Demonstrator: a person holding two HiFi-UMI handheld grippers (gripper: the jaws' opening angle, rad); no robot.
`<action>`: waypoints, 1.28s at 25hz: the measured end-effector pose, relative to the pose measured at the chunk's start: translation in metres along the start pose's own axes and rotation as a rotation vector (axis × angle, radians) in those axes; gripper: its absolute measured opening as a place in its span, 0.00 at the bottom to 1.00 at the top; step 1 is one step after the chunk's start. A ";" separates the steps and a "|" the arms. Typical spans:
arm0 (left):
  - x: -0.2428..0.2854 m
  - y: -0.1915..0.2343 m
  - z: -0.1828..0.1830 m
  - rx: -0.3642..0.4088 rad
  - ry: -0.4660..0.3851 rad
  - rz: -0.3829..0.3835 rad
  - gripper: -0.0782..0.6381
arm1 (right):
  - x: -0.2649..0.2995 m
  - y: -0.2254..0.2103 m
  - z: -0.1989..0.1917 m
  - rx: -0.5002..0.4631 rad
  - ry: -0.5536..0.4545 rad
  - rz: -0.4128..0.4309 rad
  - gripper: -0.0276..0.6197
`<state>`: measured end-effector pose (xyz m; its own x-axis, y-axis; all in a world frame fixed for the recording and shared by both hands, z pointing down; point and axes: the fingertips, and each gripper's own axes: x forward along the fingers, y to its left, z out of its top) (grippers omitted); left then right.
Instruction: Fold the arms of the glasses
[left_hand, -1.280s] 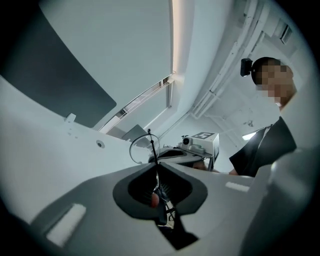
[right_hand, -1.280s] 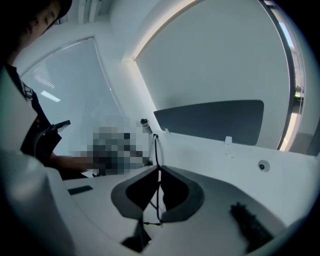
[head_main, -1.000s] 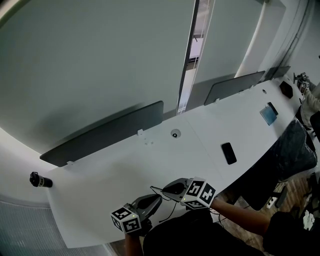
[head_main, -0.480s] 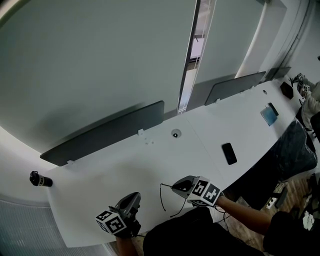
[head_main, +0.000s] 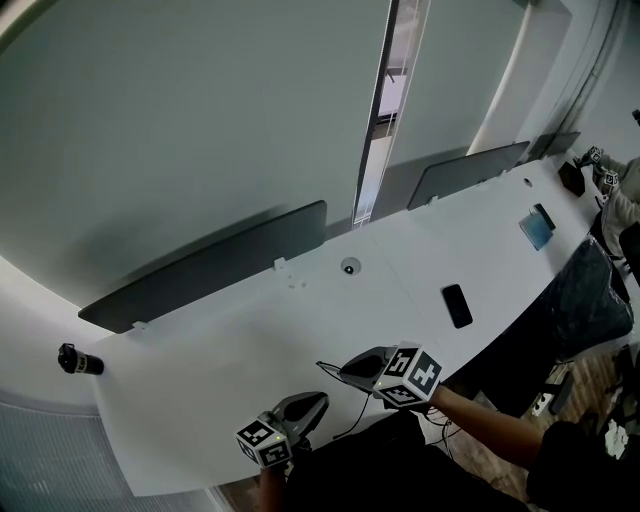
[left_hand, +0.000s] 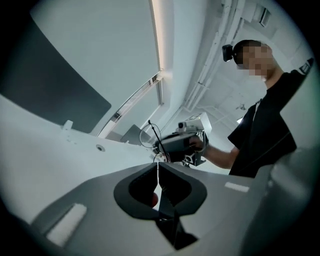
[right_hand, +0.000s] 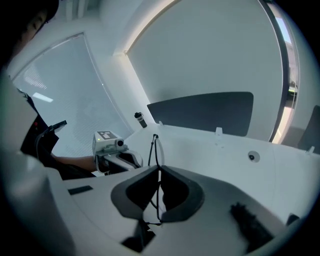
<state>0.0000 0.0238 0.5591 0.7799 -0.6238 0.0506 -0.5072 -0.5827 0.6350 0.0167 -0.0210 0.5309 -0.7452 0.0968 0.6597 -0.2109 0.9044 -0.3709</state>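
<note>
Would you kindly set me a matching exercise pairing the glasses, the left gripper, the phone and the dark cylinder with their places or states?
1. glasses
2. left gripper
3. phone
4. dark cylinder

A. shut, nothing between its jaws
B. lying flat on the desk, right of both grippers
C. clamped in the right gripper
D. at the desk's left end

Pairs: 1-C, 2-A, 3-B, 4-D.

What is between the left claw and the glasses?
Nothing. In the head view the shut left claw sits apart from the glasses pinched in the right claw, and only bare white table shows in the gap.
</note>
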 end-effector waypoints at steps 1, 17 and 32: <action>0.007 -0.006 0.001 0.008 0.005 -0.027 0.14 | -0.002 0.003 0.003 -0.011 -0.002 0.001 0.08; 0.031 -0.016 0.010 -0.013 0.050 -0.029 0.27 | 0.005 0.033 0.011 -0.087 -0.053 -0.013 0.08; 0.016 -0.026 0.001 -0.039 0.100 -0.036 0.15 | 0.006 0.016 0.006 -0.108 -0.048 -0.090 0.08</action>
<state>0.0249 0.0282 0.5424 0.8312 -0.5465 0.1025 -0.4649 -0.5820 0.6672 0.0057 -0.0085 0.5250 -0.7562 -0.0043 0.6543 -0.2107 0.9483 -0.2373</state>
